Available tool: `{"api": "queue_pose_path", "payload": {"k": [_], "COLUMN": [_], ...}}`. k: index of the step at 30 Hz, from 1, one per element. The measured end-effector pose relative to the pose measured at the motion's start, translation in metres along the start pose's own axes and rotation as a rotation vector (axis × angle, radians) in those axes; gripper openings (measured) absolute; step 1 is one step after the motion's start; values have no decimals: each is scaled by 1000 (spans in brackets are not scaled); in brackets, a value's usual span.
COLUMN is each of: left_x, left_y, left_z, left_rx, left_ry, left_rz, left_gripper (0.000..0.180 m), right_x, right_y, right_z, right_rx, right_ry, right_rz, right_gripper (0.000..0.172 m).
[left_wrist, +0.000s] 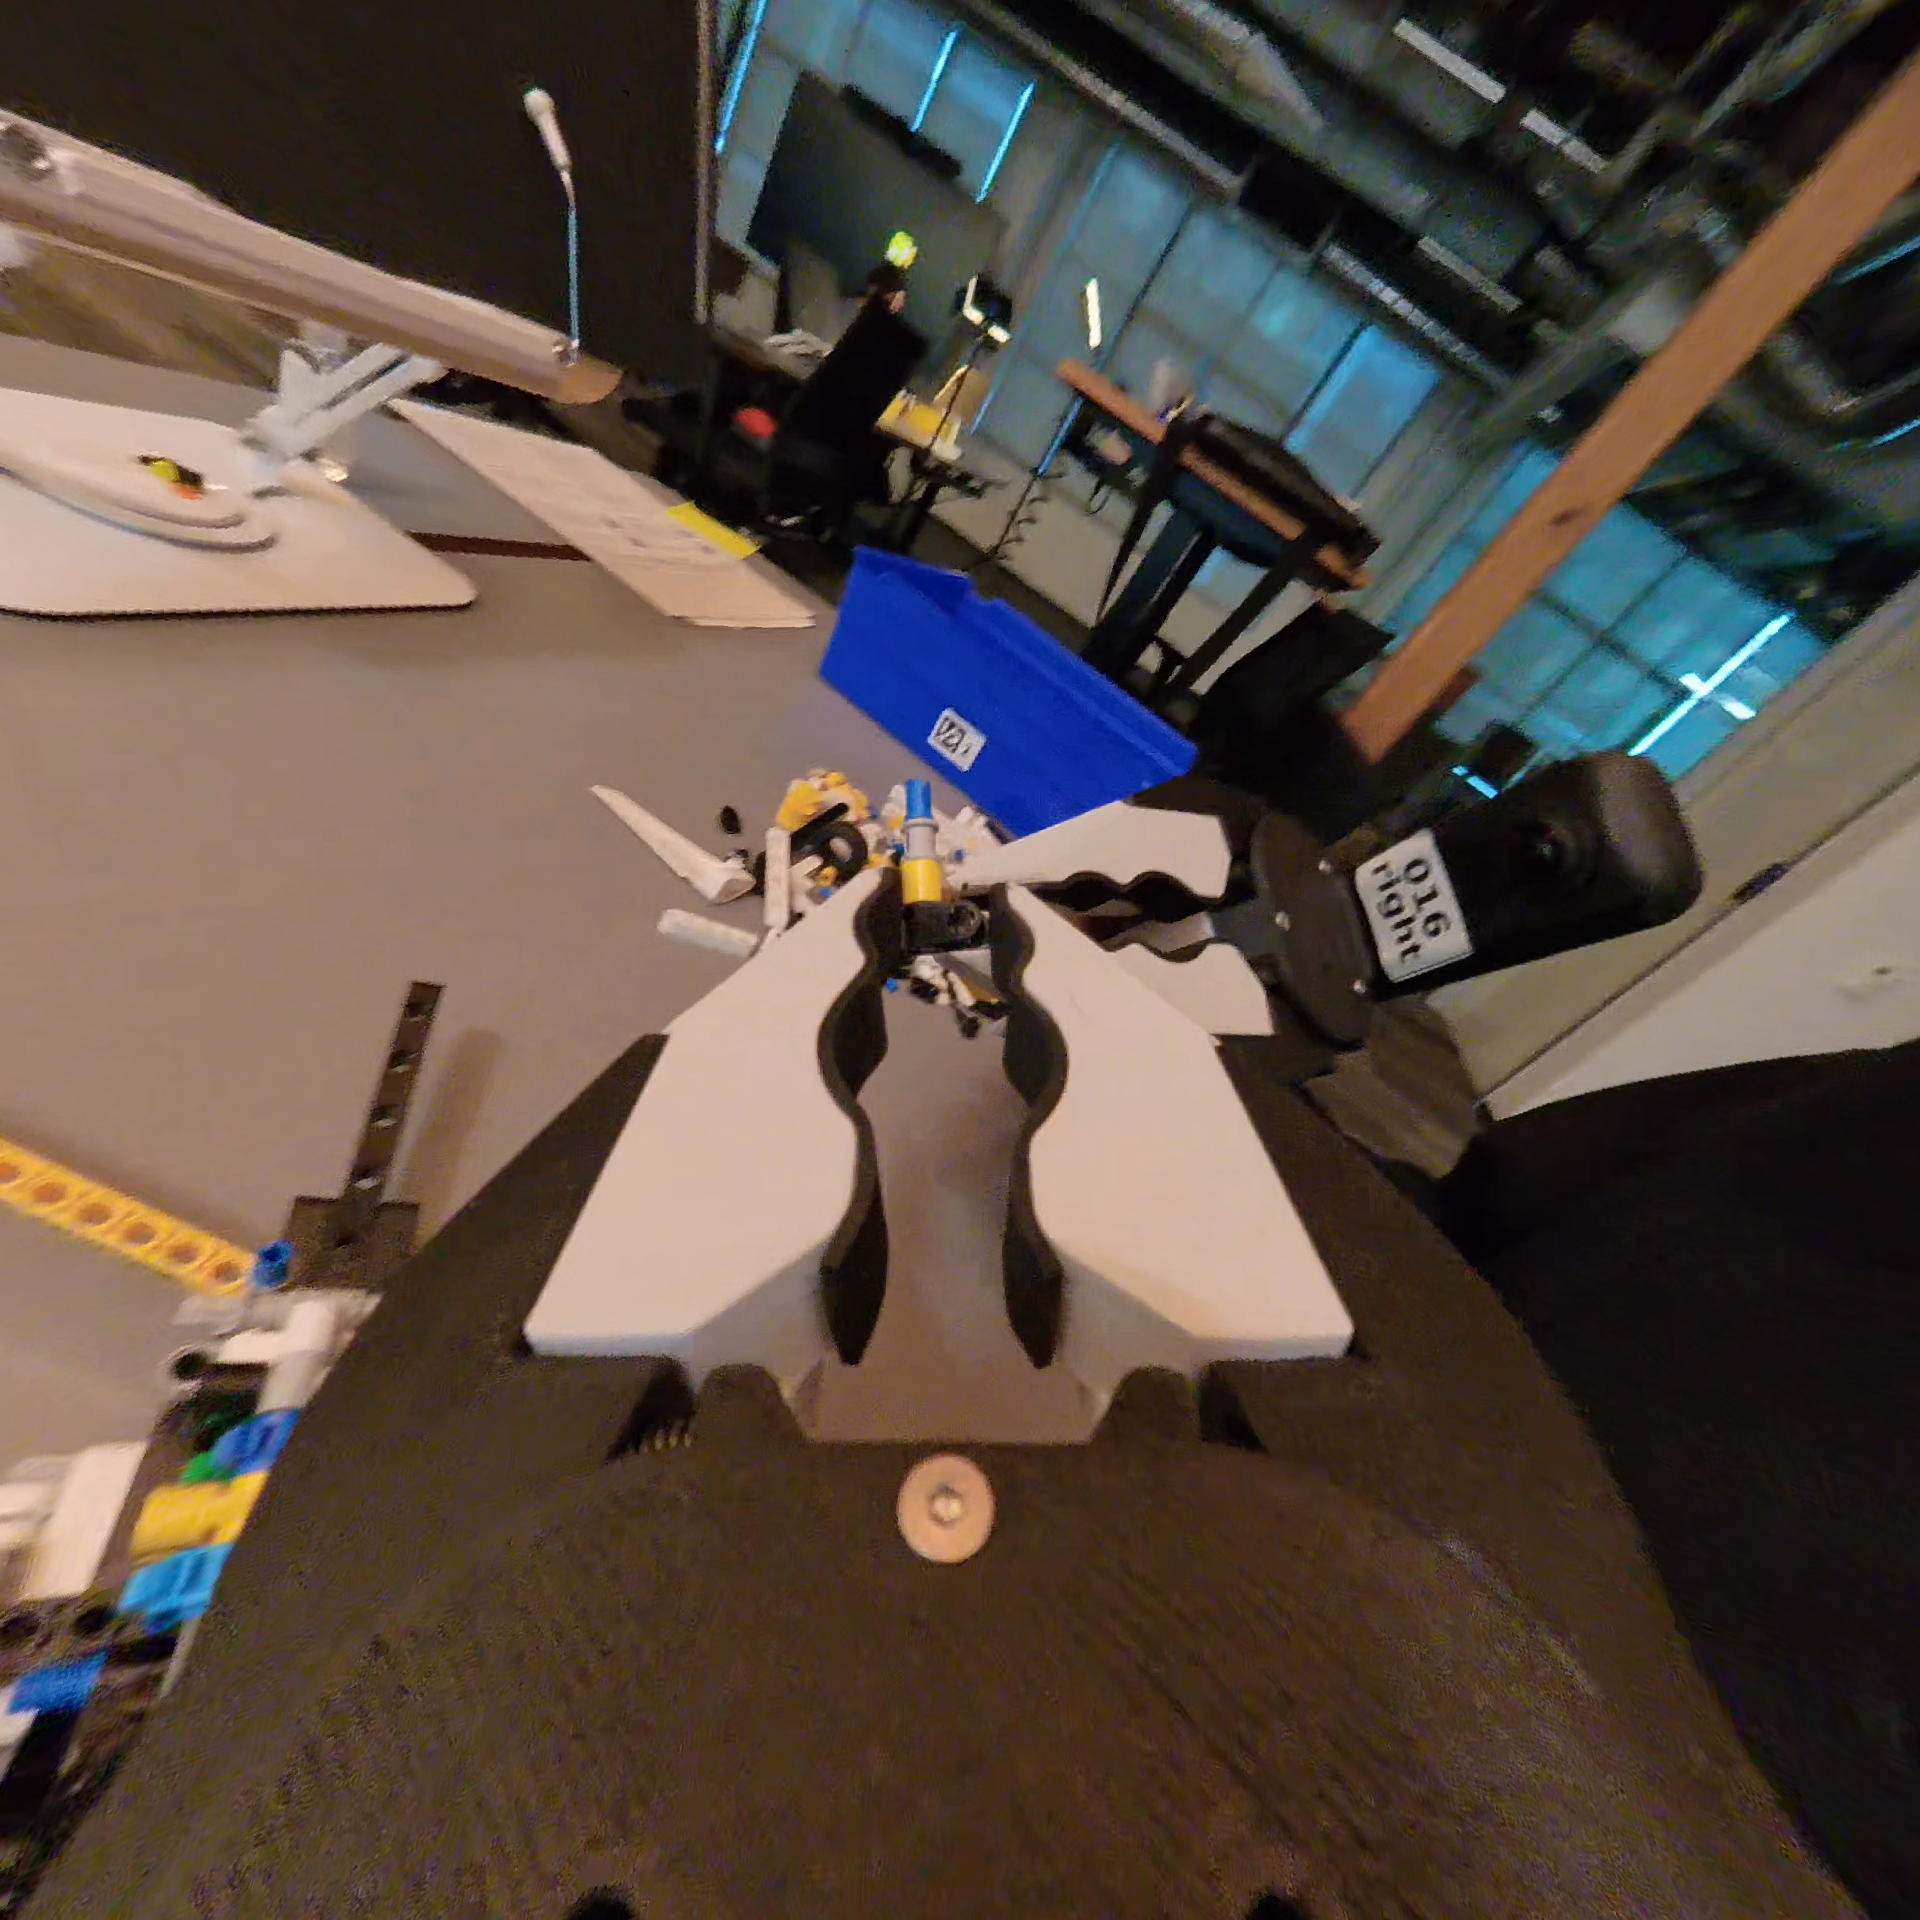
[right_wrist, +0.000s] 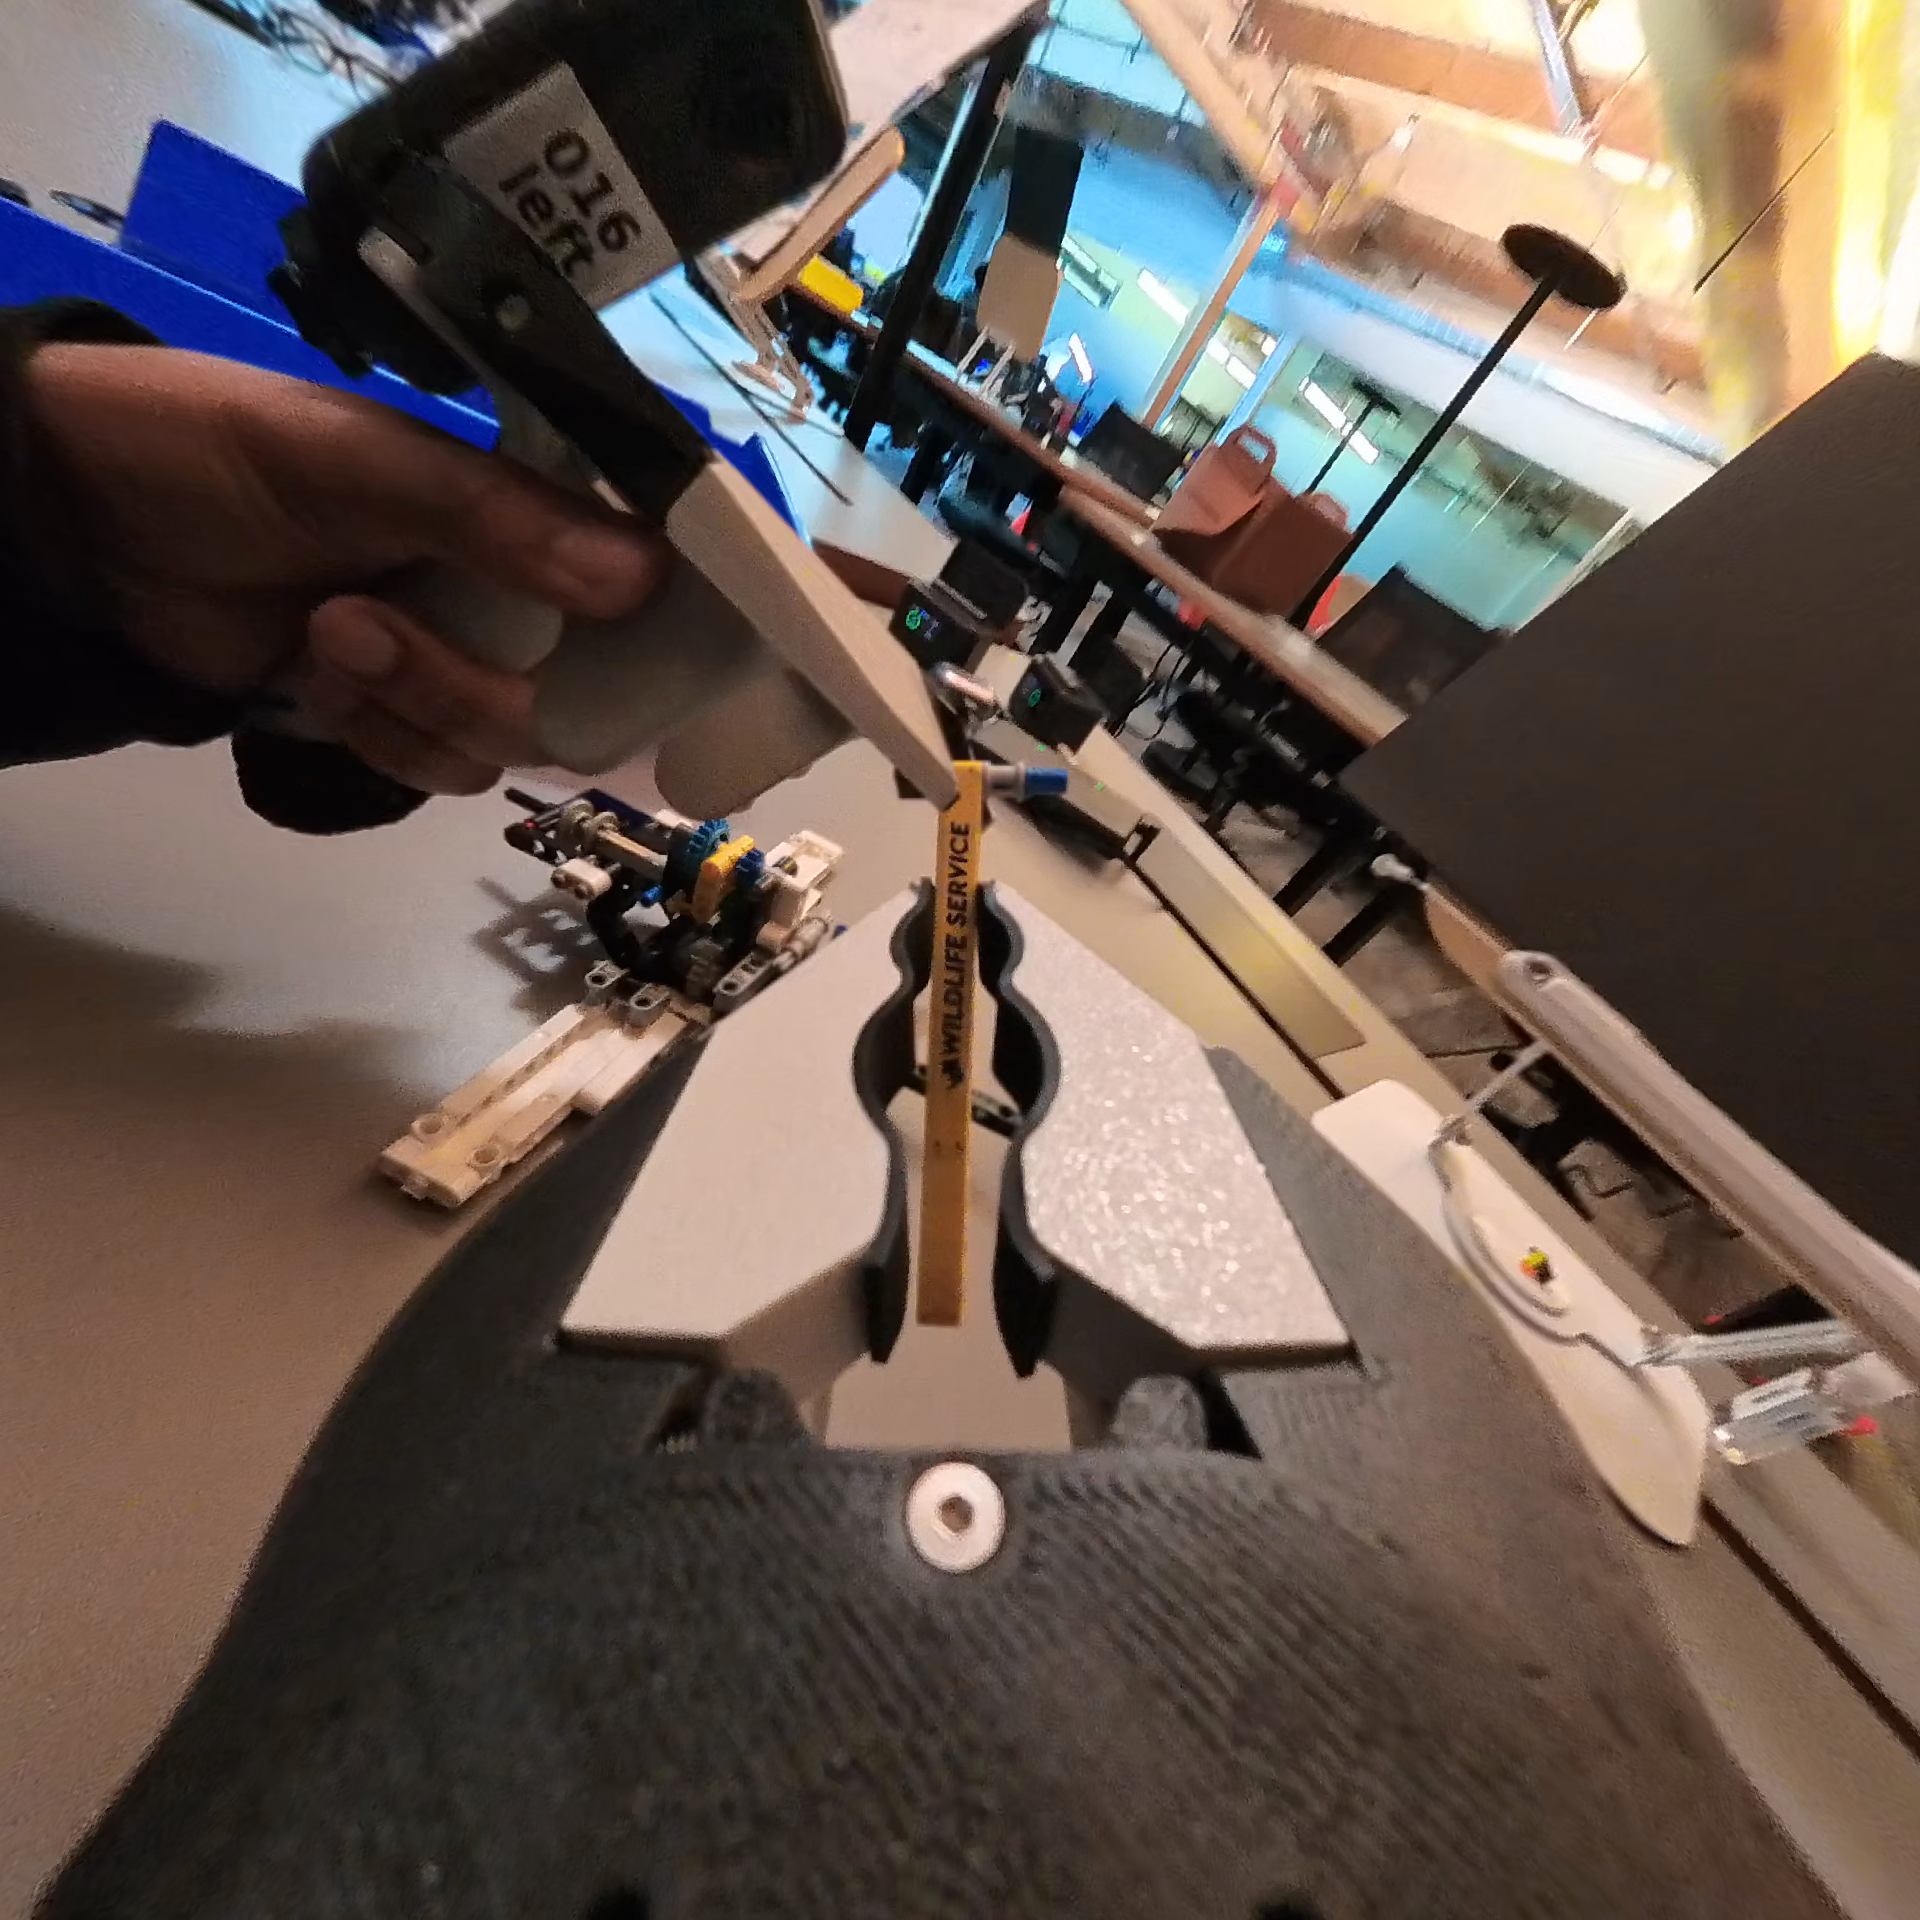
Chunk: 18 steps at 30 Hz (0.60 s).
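Beyond our left gripper (left_wrist: 940, 914), clamped on a black connector (left_wrist: 940, 923), brick clutter (left_wrist: 821, 831) crowds a blue bin (left_wrist: 997, 696); our right gripper (right_wrist: 956, 914) pinches a yellow strip (right_wrist: 951, 1039), its far end meeting the left fingertip (right_wrist: 925, 769).

A flat grey tabletop (left_wrist: 312, 831) is carrying a loose pile of small white, yellow and black plastic building pieces (left_wrist: 821, 842) at its far side. A blue plastic bin (left_wrist: 997, 696) is sitting just beyond them. A half-built toy-brick mechanism with gears (right_wrist: 675, 894) is resting nearer.
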<state>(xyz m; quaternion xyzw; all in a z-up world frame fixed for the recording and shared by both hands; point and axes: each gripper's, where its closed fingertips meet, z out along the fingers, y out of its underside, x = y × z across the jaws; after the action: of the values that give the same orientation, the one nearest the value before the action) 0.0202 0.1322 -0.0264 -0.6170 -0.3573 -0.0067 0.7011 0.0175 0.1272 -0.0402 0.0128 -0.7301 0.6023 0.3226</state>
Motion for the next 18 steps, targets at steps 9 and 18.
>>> {"api": "queue_pose_path", "payload": {"k": [9,18], "left_x": [11,29], "left_y": [1,10], "left_z": [2,13], "left_rx": [-5,-32], "left_ry": [16,53], "left_rz": [110,224], "left_gripper": [12,12], "right_x": [10,25], "right_y": [-31,-31], "right_z": [-24,-33], "right_rx": [252,408], "right_ry": [44,-216], "right_rz": [89,686], "right_gripper": [14,12]}}
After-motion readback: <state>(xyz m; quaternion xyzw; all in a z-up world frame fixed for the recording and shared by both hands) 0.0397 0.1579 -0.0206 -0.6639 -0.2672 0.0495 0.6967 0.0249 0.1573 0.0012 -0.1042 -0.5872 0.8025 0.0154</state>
